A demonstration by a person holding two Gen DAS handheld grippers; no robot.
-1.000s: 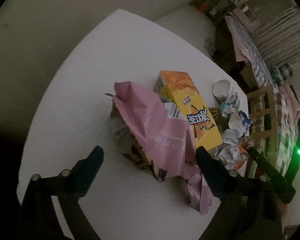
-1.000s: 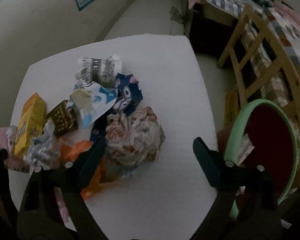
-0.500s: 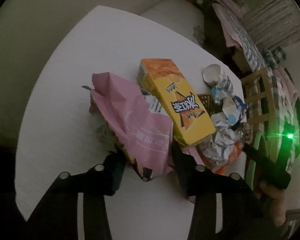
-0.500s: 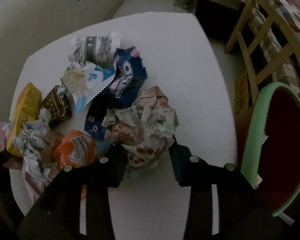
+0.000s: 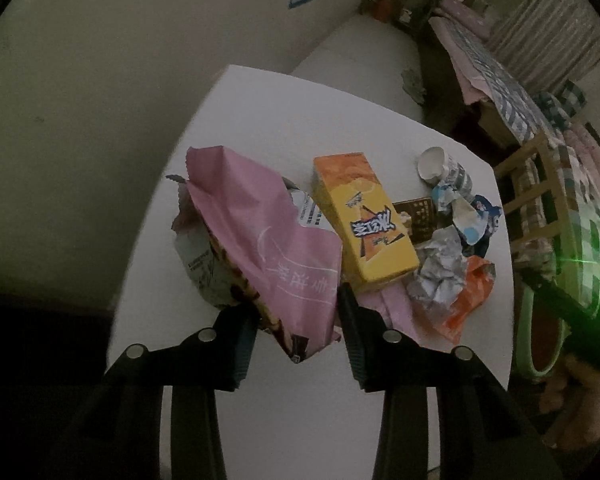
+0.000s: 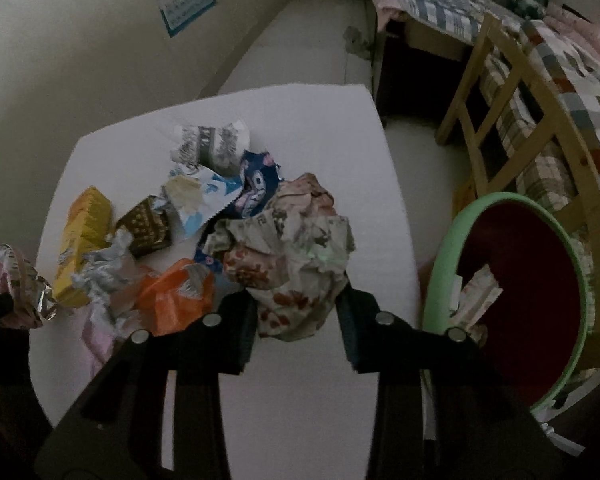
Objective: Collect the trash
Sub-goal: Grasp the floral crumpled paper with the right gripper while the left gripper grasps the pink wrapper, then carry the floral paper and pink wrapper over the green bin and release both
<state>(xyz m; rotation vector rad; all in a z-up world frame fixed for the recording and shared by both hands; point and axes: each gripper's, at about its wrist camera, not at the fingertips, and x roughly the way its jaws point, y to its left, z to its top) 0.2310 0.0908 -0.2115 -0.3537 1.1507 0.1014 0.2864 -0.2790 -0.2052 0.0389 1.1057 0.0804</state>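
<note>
A pink plastic bag [image 5: 260,232] with other wrappers bunched under it hangs between the pads of my left gripper [image 5: 296,308], whose jaws are closing and press on it from both sides, just above the white table [image 5: 284,120]. In the right wrist view my right gripper [image 6: 296,304] is shut on a crumpled floral paper ball [image 6: 292,248], held a little over the table [image 6: 320,120]. A green-rimmed bin [image 6: 444,280] with a dark red inside stands right of the table and holds some paper.
On the table lie a yellow carton [image 5: 364,224], a crushed paper cup [image 5: 440,168], a brown packet [image 5: 416,220], crumpled silver foil [image 5: 436,268], an orange wrapper [image 5: 468,296] and a blue wrapper [image 6: 256,188]. A wooden chair [image 6: 500,120] and a bed stand beyond the bin.
Both grippers went from wide open to closed, the left on the pink bag, the right on the paper ball. Both have since risen a little with their loads.
</note>
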